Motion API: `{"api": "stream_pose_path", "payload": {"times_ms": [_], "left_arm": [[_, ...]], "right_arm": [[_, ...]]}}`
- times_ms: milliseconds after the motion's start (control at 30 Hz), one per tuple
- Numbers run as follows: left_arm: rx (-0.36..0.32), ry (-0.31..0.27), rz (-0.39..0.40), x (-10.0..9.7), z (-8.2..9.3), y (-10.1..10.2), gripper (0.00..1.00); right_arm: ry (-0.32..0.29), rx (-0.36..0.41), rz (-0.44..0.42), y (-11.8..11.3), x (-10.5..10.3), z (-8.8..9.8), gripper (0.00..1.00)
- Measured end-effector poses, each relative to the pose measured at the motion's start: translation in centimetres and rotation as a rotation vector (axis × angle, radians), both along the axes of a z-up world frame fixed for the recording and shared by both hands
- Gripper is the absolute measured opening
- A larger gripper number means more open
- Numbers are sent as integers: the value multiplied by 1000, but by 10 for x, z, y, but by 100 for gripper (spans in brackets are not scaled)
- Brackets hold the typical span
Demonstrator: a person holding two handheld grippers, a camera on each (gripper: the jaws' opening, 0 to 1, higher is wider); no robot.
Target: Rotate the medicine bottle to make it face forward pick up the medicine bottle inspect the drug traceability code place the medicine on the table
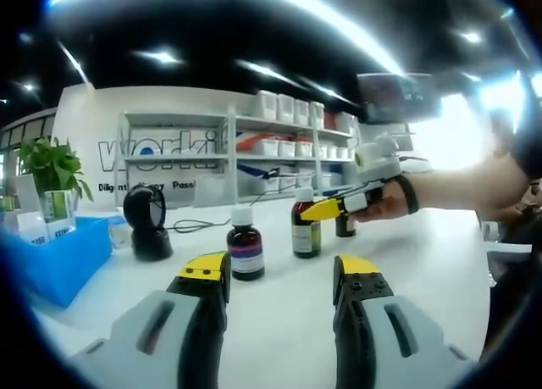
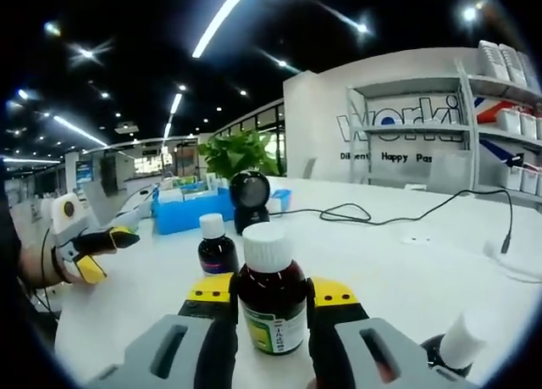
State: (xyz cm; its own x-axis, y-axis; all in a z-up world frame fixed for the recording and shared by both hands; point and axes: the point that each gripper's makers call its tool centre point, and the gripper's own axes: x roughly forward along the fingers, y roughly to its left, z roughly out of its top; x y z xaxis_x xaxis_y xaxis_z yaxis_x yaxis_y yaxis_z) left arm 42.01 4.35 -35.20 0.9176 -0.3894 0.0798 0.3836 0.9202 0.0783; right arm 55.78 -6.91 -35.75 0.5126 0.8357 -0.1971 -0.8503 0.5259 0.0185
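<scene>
Right gripper: grey plastic body, yellow-capped black jaws pinching a medicine bottle. The bottle is dark brown glass, round, with a white ribbed screw cap and a green-and-white label; it stands upright on the table, at 6 o'clock in the right gripper view. Table is smooth, white and glossy.

A second brown bottle stands just behind it at 10 o'clock. A third is at 4 o'clock, partly cut off, so only its white cap and dark shoulder are clear.

Left gripper: jaws spread, nothing between them, above bare table.

The left gripper view shows all three bottles in a row, seen from the other side, with the right gripper coming in from 3 o'clock and a hand behind it. The jaws hide the contact there.

A round black scanner on a stand sits by a blue bin and a leafy plant. A black cable loops across the table. White shelving holds white tubs.
</scene>
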Motion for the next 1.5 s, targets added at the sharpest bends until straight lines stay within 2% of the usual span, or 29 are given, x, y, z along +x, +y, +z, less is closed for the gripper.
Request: {"api": "stream_pose_path", "payload": {"times_ms": [500,633,733,833,1233,1500], "left_arm": [[4,0,0,0,-1,0,39],[4,0,-1,0,-1,0,39],[5,-1,-1,0,0,0,39],[2,-3,-1,0,0,-1,39],[1,-5,-3,-1,1,0,39],[2,-3,-5,-1,0,-1,39]], "right_arm": [[3,5,-196,-1,4,-1,27],[10,3,-290,-3,12,-1,27],[-15,-9,-342,0,5,0,27],[-12,12,-399,1,5,0,27],[-24,16,-506,-1,9,0,27],[-24,29,-540,-3,9,0,27]]}}
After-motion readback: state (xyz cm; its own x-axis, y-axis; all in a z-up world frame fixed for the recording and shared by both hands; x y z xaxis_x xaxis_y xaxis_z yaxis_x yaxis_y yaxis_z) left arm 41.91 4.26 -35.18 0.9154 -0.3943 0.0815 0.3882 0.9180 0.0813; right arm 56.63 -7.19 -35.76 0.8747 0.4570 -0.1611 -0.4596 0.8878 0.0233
